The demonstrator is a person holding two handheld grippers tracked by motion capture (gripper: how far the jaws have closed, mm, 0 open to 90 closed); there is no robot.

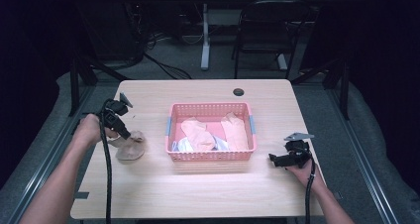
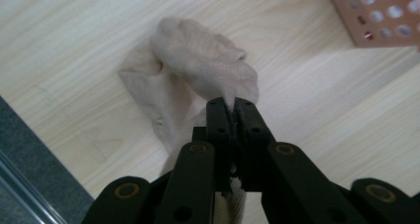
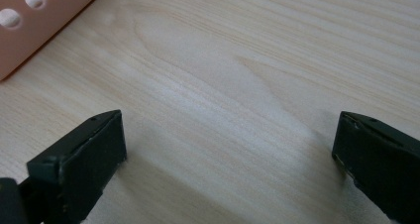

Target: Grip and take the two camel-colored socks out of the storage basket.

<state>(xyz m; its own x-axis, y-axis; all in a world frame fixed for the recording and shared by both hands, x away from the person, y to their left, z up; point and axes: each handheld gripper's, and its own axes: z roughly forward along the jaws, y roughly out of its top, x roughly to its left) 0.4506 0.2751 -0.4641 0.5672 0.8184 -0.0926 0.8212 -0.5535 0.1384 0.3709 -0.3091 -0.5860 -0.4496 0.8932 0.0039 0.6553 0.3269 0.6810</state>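
Your left tool (image 1: 122, 130) is clamped on a beige sock (image 1: 131, 148), the jaws pinching a fold of its fabric while the rest of it lies crumpled on the bench (image 1: 148, 189), just left of the pink basket (image 1: 210, 156). In the left gripper view the sock (image 2: 198, 75) bunches ahead of the closed jaws, with the basket's perforated corner (image 2: 381, 16) up and to the right of it. That is the relation your coming move turns on: the basket sits to the right of the sock, close by, and your left hand is far nearer to both than your right. More socks lie inside the basket. On the basket's far side, your right tool (image 1: 277, 159) rests near the bench with its jaws spread wide and nothing between them, pointing toward the basket's right wall.
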